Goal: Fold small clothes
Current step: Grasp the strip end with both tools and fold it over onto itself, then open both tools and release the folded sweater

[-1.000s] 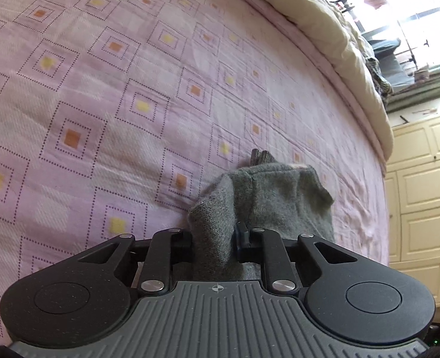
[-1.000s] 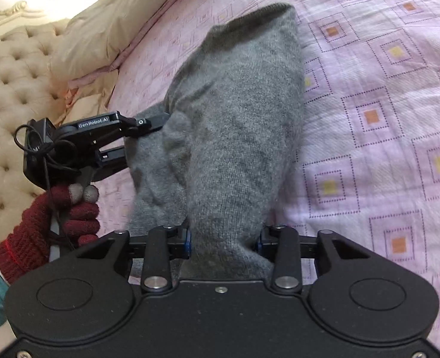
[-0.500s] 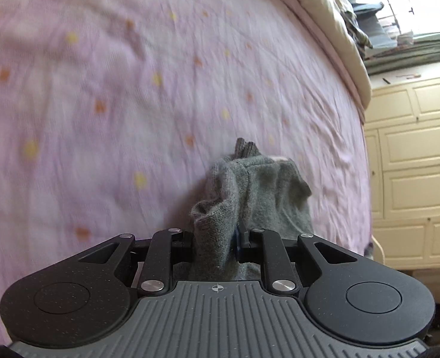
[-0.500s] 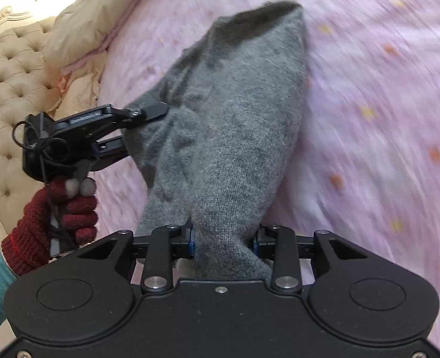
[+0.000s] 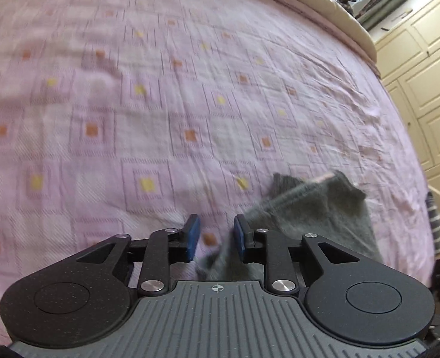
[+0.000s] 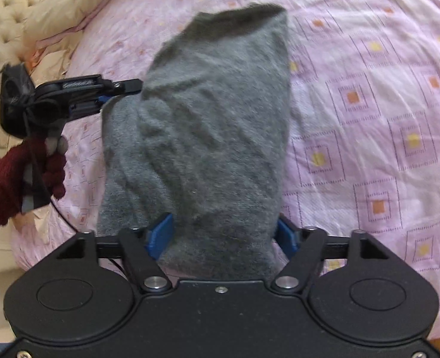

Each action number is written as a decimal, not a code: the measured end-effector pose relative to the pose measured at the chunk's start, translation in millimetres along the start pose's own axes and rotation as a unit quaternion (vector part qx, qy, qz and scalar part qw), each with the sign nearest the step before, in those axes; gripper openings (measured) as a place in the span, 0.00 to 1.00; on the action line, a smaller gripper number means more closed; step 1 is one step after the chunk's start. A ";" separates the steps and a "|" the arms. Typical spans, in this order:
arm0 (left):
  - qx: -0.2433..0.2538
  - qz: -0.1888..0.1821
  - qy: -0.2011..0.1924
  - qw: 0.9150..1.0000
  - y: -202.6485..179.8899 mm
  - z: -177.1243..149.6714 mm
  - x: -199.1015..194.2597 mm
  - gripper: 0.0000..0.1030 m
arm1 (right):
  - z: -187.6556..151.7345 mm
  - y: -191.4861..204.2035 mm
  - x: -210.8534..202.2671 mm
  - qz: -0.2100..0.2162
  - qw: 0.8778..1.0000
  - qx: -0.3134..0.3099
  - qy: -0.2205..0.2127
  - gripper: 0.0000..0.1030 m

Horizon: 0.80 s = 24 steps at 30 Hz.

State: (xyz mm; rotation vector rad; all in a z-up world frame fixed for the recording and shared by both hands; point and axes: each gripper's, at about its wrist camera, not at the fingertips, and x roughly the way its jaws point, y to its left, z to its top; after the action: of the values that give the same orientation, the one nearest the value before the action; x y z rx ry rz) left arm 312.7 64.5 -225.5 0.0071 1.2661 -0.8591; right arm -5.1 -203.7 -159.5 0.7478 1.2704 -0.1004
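A grey knitted garment [image 6: 208,125] lies in a bunched, folded heap on the pink patterned bedsheet [image 6: 369,95]. My right gripper [image 6: 222,234] is open wide, its blue pads [image 6: 160,234] standing on either side of the garment's near end without pinching it. In the left wrist view my left gripper [image 5: 216,226] is open, and the garment [image 5: 324,208] lies beside and under its right finger. From the right wrist view the left gripper [image 6: 121,92], held by a hand in a dark red glove [image 6: 26,173], sits at the garment's left edge.
A cream quilt [image 6: 64,9] and a tufted headboard [image 6: 2,29] lie at the far left. Cream cupboard doors [image 5: 422,68] stand past the bed's right edge. The bedsheet [image 5: 130,89] stretches broad and flat ahead of the left gripper.
Both grippers were shut on the grey garment and have opened. The garment has dropped onto the sheet, and the left gripper has shifted left of it.
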 end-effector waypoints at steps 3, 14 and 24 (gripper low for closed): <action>-0.004 0.025 -0.026 0.999 -1.4 1.4 -18.7 0.27 | -5.0 5.7 -10.8 -0.011 0.999 -0.031 -0.022 0.78; 0.064 0.052 -0.096 0.992 -84.6 -76.0 -87.9 0.46 | 0.6 -5.4 -37.8 -0.026 0.992 -0.065 -0.109 0.92; 0.141 0.028 -0.054 0.988 -135.0 -141.2 -60.9 0.47 | -9.8 -15.9 -50.0 -0.036 0.988 -0.094 -0.121 0.96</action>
State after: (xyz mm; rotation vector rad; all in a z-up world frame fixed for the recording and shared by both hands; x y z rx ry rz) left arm 117.6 67.9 -163.8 0.2178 1.0316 -0.9710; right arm -36.8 -226.8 -123.3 0.5111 1.0583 -0.1236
